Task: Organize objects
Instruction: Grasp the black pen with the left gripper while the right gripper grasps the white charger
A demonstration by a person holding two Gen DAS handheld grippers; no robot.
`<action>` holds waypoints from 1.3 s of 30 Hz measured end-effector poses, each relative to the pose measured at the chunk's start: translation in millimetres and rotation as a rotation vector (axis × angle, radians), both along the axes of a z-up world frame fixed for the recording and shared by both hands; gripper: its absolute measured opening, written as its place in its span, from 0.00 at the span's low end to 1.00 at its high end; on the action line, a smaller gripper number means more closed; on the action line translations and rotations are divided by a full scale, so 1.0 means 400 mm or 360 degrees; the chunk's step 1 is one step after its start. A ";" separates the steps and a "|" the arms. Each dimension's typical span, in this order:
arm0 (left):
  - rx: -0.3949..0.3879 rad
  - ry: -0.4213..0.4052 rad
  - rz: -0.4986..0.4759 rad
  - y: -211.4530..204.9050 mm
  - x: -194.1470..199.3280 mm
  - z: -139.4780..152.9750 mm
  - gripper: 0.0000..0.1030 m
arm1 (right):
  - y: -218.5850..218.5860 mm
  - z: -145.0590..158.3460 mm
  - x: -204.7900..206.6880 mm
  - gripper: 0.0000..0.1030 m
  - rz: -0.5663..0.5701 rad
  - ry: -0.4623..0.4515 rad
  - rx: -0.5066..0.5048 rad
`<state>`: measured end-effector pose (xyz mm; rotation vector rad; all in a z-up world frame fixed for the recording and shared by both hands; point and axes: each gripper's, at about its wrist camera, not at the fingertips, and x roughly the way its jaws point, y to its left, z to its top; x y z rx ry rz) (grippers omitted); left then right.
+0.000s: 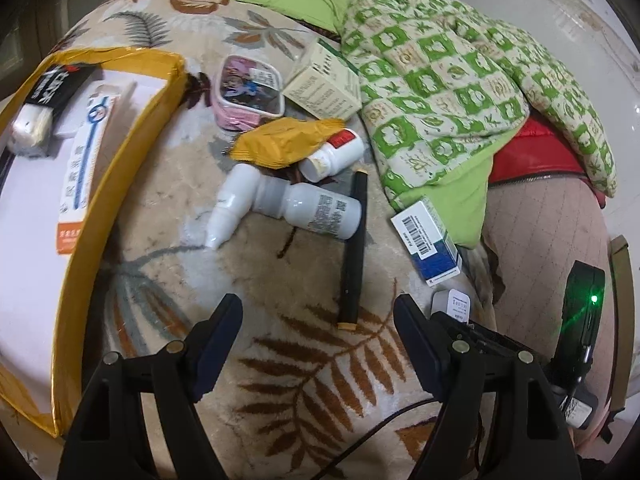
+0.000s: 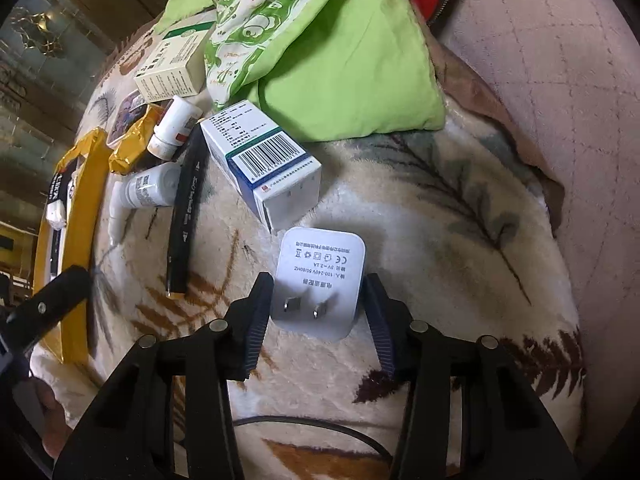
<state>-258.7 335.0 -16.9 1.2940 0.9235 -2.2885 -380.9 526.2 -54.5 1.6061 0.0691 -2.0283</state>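
Observation:
A white plug adapter (image 2: pixel 320 276) lies prongs-up on the leaf-patterned blanket, between the fingers of my open right gripper (image 2: pixel 318 320); the pads stand beside its sides, contact unclear. My left gripper (image 1: pixel 318 316) is open and empty, low over the blanket near a black pen (image 1: pixel 354 244). Ahead lie two white bottles (image 1: pixel 316 210), a red-labelled bottle (image 1: pixel 332 154), a yellow packet (image 1: pixel 280 142), a pink tin (image 1: pixel 248 88), a cream box (image 1: pixel 324 86) and a blue-white box (image 1: pixel 428 236). The yellow-rimmed box (image 1: pixel 116 168) at left holds a long white carton (image 1: pixel 86 168) and a black pack.
A green patterned quilt (image 1: pixel 444 72) and red fabric (image 1: pixel 532 160) lie at the right and back. A black cable (image 2: pixel 320 428) runs across the blanket near my right gripper. A black device with a green light (image 1: pixel 584 300) is at the right.

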 end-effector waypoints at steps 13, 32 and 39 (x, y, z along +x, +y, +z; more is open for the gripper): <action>-0.0127 -0.0202 -0.0233 0.040 -0.206 -0.062 0.54 | 0.000 -0.011 0.010 0.44 0.0040 -0.0013 -0.0080; -0.0060 -0.0206 -0.0284 0.032 -0.151 -0.087 0.12 | -0.009 -0.001 0.025 0.44 0.0066 -0.0047 -0.0096; -0.0010 -0.0029 -0.0249 0.038 -0.045 0.009 0.12 | -0.040 0.044 0.071 0.44 0.0183 -0.0065 -0.0204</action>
